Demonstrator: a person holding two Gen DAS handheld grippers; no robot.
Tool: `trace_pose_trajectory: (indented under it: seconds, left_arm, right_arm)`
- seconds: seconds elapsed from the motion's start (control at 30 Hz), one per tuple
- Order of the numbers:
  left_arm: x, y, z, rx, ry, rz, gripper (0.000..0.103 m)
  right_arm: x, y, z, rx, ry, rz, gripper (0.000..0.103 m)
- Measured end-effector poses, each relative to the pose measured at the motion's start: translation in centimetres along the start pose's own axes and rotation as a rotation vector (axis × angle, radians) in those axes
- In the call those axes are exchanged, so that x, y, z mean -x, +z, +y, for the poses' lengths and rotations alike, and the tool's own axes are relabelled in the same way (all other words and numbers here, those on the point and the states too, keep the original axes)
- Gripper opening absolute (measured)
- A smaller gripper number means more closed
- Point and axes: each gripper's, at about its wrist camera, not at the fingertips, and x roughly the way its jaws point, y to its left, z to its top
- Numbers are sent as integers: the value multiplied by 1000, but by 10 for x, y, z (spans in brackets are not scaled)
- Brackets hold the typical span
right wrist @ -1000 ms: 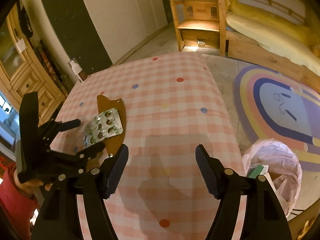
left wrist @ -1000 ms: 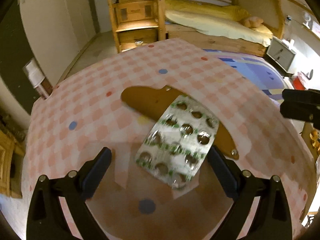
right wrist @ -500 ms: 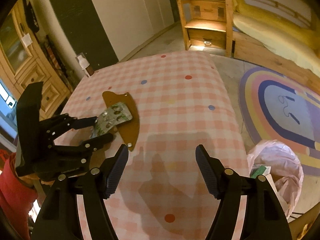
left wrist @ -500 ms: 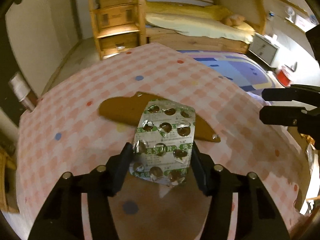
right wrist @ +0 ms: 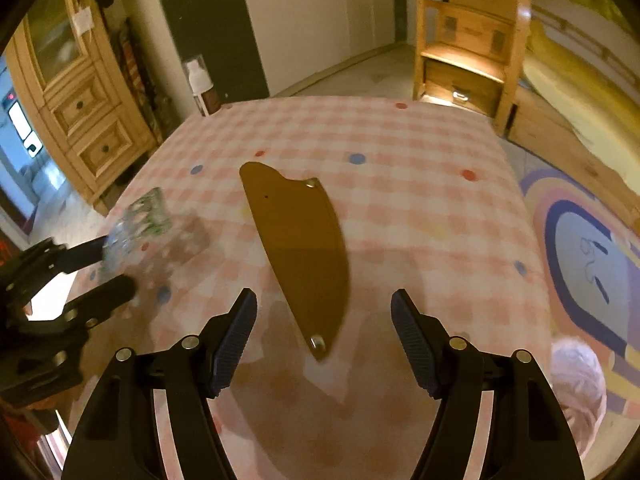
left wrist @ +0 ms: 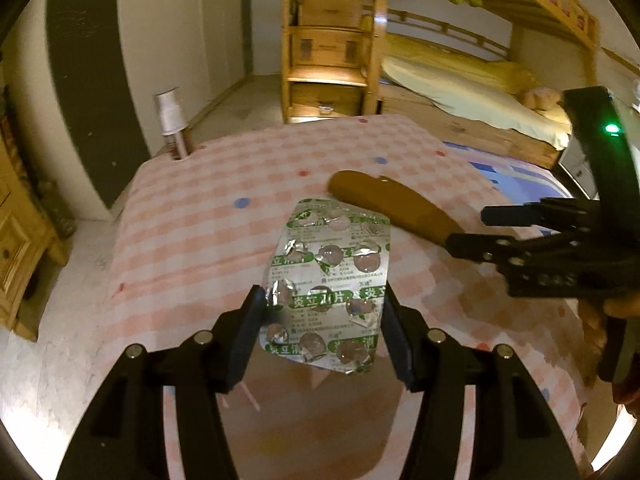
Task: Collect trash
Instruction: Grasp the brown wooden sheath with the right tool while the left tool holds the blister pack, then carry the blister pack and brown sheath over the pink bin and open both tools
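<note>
Left tool [left wrist: 322, 312] is pinching the crinkly foil blister pack [left wrist: 328, 280] by its edges, lifting it clear of the checkered table [left wrist: 200, 216]. Right tool [right wrist: 324, 320] is hovering spread wide over the flat brown fin-shaped piece [right wrist: 298, 248], probably next. Pack's thin and bendy, so I'd guess it's heading for the pink bag [right wrist: 576, 376] on the floor.

Two matte black plastic grippers: left gripper [left wrist: 324, 332] and right gripper [right wrist: 324, 336], each forked into angular arms along the bottom of the frame. Round silver screws at the arm joints. Ribbed, dark bluish pads [right wrist: 234, 340] on the inner finger faces. Small green light [left wrist: 611, 128] on a black housing, upper right. Bare skin of a hand [left wrist: 616, 312] at the right edge.
</note>
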Motion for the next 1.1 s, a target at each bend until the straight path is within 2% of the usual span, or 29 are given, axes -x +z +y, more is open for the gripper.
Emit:
trace_pose_trajectory:
  seconds: [0.2,0.23,0.27,0.33,0.47,0.57,0.77,1.1]
  left_arm:
    - [4,-4,19,65,26,4,55]
    - [6,-6,20,73,24,3,55]
    - [7,-7,22,80,23,2,55]
    - [11,-9,22,89,11,-3,55]
    - [19,-13,20,96,2,-15,55]
    - [27,-18,15,99,-33,-24,55]
    - [42,-27,-11,78,-81,-53,55]
    - [46,-26,-97,-62,-145,-49,55]
  right_arm:
    - [-21,18,14,55,-20,6,69]
    - [-24,20,17,70,-31,4,65]
    - [-26,22,20,89,-49,0,56]
    - [-26,22,24,111,-65,0,52]
    - [-17,11,28,105,-70,8,50]
    - [0,-4,21,46,-49,7,50]
    - [41,-41,2,-65,-23,-11,50]
    - [106,-96,-49,-249,-29,-92,50]
